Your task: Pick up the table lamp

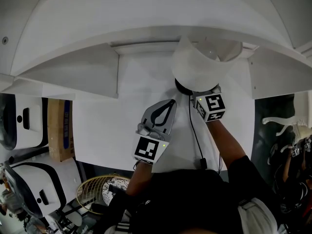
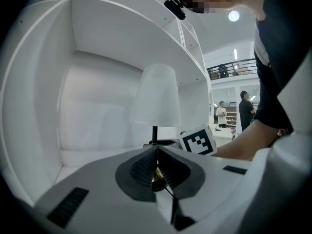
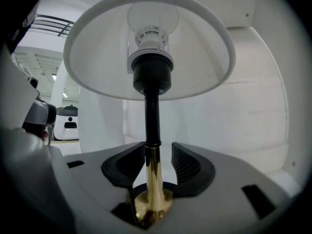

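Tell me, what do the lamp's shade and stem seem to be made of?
Shade: white and matte, and light glows softly through it. It is likely fabric or plastic; which one is unclear.
Upper stem: smooth black, probably painted metal or plastic.
Lower stem: glossy gold with mirror-like reflections, so it looks like polished brass.

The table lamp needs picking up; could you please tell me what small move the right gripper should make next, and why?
Probably close the right gripper on the stem of the table lamp: the stem stands between its jaws, which are apart, with a gap showing beside it.
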Demonstrator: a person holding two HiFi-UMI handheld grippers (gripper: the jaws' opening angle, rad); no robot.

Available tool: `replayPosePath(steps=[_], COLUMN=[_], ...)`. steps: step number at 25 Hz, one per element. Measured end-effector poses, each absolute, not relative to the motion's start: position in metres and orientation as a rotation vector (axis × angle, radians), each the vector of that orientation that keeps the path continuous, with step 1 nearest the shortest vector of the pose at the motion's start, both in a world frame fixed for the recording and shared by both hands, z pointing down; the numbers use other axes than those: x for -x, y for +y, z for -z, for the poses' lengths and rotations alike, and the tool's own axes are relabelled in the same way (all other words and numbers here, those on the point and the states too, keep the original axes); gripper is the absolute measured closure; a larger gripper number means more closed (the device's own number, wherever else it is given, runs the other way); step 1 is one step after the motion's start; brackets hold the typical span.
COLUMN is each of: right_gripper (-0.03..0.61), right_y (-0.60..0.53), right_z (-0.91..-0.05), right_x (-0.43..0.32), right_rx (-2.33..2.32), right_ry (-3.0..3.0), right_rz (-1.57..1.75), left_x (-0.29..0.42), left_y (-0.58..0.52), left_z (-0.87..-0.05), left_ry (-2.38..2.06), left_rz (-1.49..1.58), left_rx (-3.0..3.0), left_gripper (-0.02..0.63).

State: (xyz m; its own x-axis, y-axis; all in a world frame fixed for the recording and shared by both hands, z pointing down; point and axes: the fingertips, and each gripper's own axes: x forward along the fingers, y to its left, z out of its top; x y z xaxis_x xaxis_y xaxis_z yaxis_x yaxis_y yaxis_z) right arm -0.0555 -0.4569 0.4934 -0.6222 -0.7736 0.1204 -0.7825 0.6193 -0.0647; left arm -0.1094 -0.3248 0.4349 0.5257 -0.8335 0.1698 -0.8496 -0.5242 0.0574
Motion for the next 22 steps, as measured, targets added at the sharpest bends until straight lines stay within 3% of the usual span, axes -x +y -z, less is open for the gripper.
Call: replayPosePath(steps=[8, 14, 22], right_gripper=[0.408, 0.518, 0.534], right_y=[-0.464, -0.461, -0.462], right_z=[-0.489, -0.488, -0.488], right_x=[0.056, 0.067, 0.068], right_rx=[-1.332, -1.303, -1.304], right_ry=[-2.757, -2.766, -2.773], right_rz=[-0.153, -0.116, -0.117], left_x=[0.114, 0.115, 0.117], left_y=[-0.324, -0.322, -0.321], left_z=[-0.441, -0.443, -0.446], left_ry=[-1.464, -1.465, -1.469], left_rz=[-0.195, -0.193, -0.197], left_rx=[-2.596, -2.590, -2.584], left_gripper=[0.603, 0.603, 0.603])
